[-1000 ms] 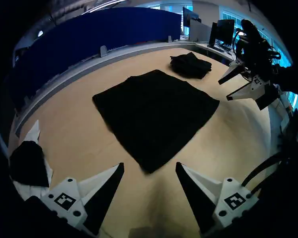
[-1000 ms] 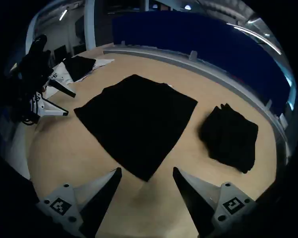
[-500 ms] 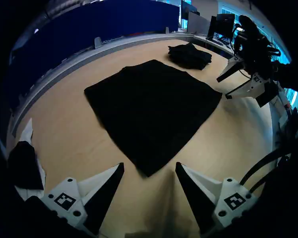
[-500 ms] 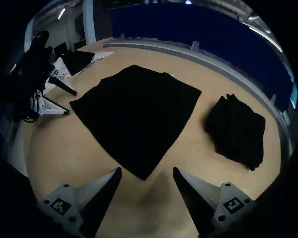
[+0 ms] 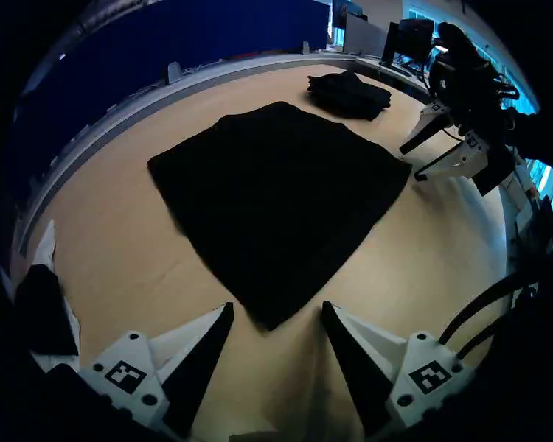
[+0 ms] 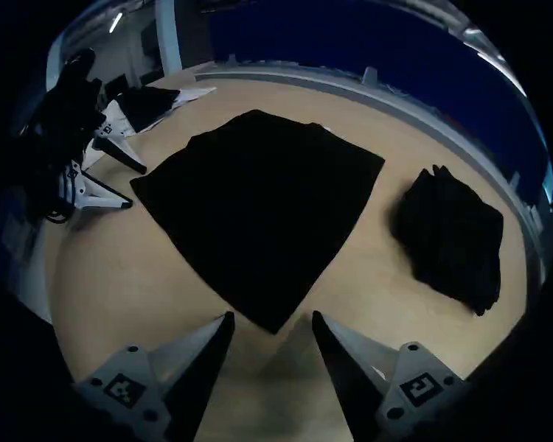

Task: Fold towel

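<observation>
One black towel (image 5: 276,199) lies flat on the tabletop (image 5: 107,243), and the approach has tightened: left gripper (image 5: 276,308) and right gripper (image 6: 272,317), each gaping wide and empty, now bracket a near corner, so the first pinch looks imminent.

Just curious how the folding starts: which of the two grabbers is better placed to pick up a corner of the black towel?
Near tie. The left gripper and right gripper each point open jaws at their own near corner of the flat towel; probably both grasp together.
</observation>
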`<act>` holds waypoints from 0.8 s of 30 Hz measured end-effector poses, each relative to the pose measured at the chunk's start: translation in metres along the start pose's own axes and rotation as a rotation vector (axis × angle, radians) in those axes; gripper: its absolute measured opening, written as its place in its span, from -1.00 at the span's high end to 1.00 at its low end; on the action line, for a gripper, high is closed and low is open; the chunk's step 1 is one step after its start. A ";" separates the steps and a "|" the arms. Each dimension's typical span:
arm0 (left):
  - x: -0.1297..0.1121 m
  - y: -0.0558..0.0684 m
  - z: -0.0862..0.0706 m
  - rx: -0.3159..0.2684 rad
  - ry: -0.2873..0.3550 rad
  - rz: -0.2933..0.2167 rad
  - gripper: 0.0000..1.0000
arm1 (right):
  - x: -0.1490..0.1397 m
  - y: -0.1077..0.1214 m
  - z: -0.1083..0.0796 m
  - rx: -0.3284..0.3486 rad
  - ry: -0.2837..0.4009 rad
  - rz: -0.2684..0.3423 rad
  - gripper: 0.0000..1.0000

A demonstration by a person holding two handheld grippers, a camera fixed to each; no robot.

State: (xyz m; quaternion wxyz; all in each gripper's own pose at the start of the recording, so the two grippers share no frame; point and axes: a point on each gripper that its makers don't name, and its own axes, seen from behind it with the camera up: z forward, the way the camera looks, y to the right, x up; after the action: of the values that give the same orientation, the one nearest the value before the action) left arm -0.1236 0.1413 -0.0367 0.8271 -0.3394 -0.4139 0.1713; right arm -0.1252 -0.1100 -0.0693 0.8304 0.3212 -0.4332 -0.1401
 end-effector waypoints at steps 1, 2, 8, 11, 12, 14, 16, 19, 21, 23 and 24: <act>0.000 0.000 0.000 0.001 -0.002 0.000 -0.63 | 0.000 -0.001 0.001 0.002 -0.001 0.001 -0.46; 0.000 -0.001 0.000 0.001 -0.004 0.000 -0.56 | 0.000 -0.002 0.001 0.003 -0.001 0.001 -0.39; -0.001 0.001 0.000 -0.001 -0.009 0.009 -0.28 | -0.002 -0.006 0.004 0.011 -0.005 0.001 0.04; -0.001 0.004 0.000 -0.004 -0.009 0.020 -0.12 | -0.002 -0.003 0.004 0.003 -0.007 0.004 0.28; -0.001 0.004 0.000 -0.004 -0.009 0.022 -0.10 | -0.003 -0.002 0.004 0.001 -0.007 0.005 0.36; 0.000 0.005 0.000 -0.005 -0.009 0.025 -0.05 | -0.003 -0.001 0.003 -0.002 -0.006 0.007 0.38; 0.000 0.005 -0.001 -0.005 -0.009 0.026 -0.03 | -0.003 0.000 0.003 -0.006 -0.006 0.008 0.41; 0.000 0.002 0.000 0.007 -0.007 0.025 0.40 | -0.003 0.002 0.003 -0.019 -0.006 0.008 0.58; 0.001 0.000 0.001 0.019 -0.005 0.026 0.64 | -0.003 0.003 0.004 -0.025 -0.008 0.008 0.65; 0.001 -0.001 0.002 0.028 -0.002 0.030 0.73 | -0.004 0.002 0.004 -0.021 -0.011 0.008 0.67; 0.001 -0.002 0.003 0.031 0.000 0.035 0.77 | -0.004 0.002 0.004 -0.017 -0.012 0.009 0.67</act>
State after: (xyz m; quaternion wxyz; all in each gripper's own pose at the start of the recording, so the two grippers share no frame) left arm -0.1249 0.1419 -0.0338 0.8292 -0.3336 -0.4051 0.1922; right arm -0.1308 -0.1084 -0.0692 0.8311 0.3112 -0.4384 -0.1420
